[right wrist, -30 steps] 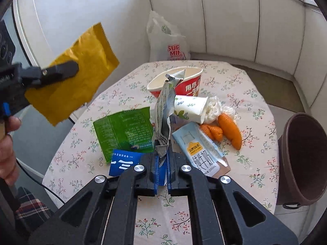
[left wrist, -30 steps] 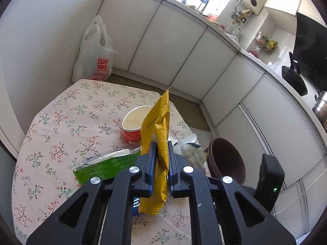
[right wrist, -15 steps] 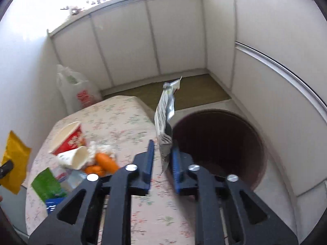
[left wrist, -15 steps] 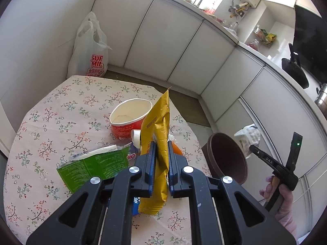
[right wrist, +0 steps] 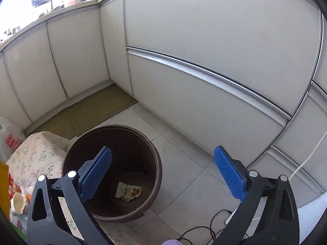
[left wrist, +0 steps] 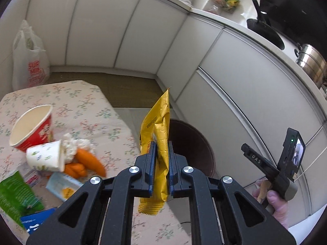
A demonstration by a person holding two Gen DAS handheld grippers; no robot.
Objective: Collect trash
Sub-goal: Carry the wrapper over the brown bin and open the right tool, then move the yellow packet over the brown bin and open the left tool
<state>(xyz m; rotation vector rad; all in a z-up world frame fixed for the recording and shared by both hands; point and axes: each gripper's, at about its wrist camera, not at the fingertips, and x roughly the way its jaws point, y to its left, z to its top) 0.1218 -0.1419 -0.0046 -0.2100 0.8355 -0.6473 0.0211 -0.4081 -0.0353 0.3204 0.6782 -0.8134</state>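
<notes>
My left gripper (left wrist: pixel 160 163) is shut on a yellow wrapper (left wrist: pixel 158 134) and holds it upright above the table's right edge, in front of the brown bin (left wrist: pixel 194 145). My right gripper (right wrist: pixel 163 171) is wide open and empty above the brown bin (right wrist: pixel 151 153). A silver wrapper (right wrist: pixel 128 190) lies on the bin's bottom. On the floral table (left wrist: pixel 85 106) lie a red noodle cup (left wrist: pixel 32 128), a white paper cup (left wrist: pixel 46 159), orange peels (left wrist: pixel 87 161), a green packet (left wrist: pixel 14 196) and blue packets (left wrist: pixel 61 185).
White cabinets (right wrist: pixel 204 51) stand close behind the bin. A white shopping bag (left wrist: pixel 28 61) stands on the floor beyond the table. Black cables (right wrist: pixel 204 232) lie on the tiles near my right gripper. The right gripper's handle and hand show in the left wrist view (left wrist: pixel 271 175).
My right gripper carried the silver wrapper over the bin and opened; the wrapper now lies in the bin. My left gripper moved right toward the bin with the yellow wrapper.
</notes>
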